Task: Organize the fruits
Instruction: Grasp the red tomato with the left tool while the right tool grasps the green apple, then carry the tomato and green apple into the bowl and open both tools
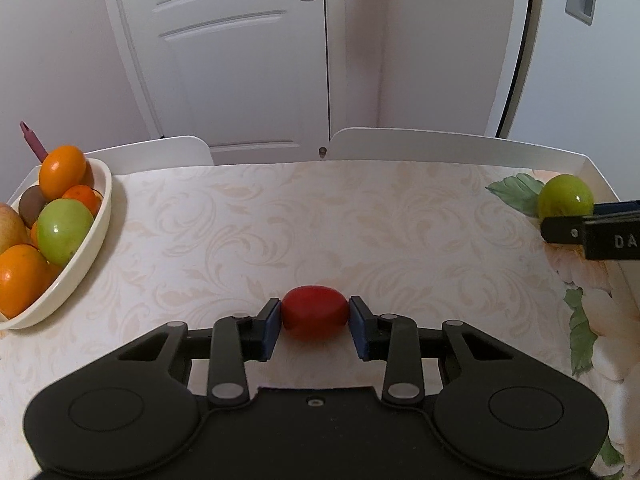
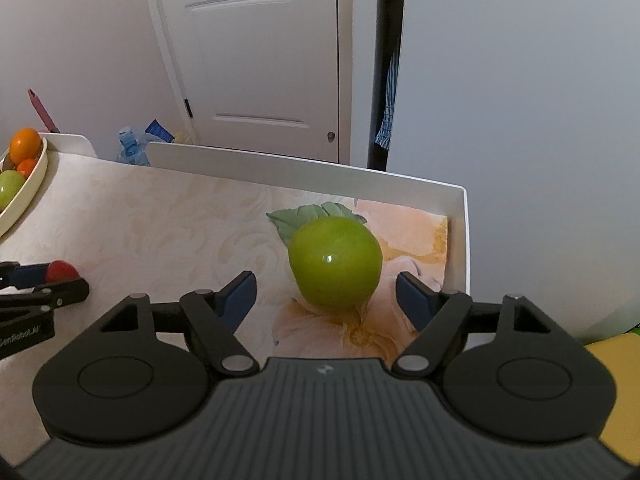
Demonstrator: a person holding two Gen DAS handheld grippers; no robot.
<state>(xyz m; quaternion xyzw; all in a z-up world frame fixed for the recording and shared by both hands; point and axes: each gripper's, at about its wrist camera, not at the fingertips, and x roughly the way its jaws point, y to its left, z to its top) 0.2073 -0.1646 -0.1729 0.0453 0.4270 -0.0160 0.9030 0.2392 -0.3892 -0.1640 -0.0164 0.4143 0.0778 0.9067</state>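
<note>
left wrist view shows the left gripper (image 1: 314, 320) with its blue pads (image 1: 271, 326) closed in on a small red fruit (image 1: 314, 314), one pad against each end of it, so it looks clamped across its long axis; whether the fruit is lifted or resting on the cream patterned tablecloth (image 1: 320, 220) cannot be told. it looks smooth, glossy and light, probably a tomato-like thing or a plastic copy, so a gentle squeeze at its widest girth would suit, since end-on pads may let it squirt forward. right wrist view shows the right gripper (image 2: 326, 294) spread wide, its pads (image 2: 412, 300) standing apart on either side of a green apple-like fruit (image 2: 335, 266) and not touching it. that fruit sits on the floral corner of the cloth near the white raised table edge (image 2: 464, 240). it is round, shiny and likely slippery, firmer and heavier than the red one, so i would judge the best hold to be across its middle, low enough that it cannot roll out. further out to the left, a cream bowl (image 1: 98, 216) already holds oranges (image 1: 62, 170), a green fruit (image 1: 64, 230) and a brown one (image 1: 32, 204), well apart from both grippers.
</note>
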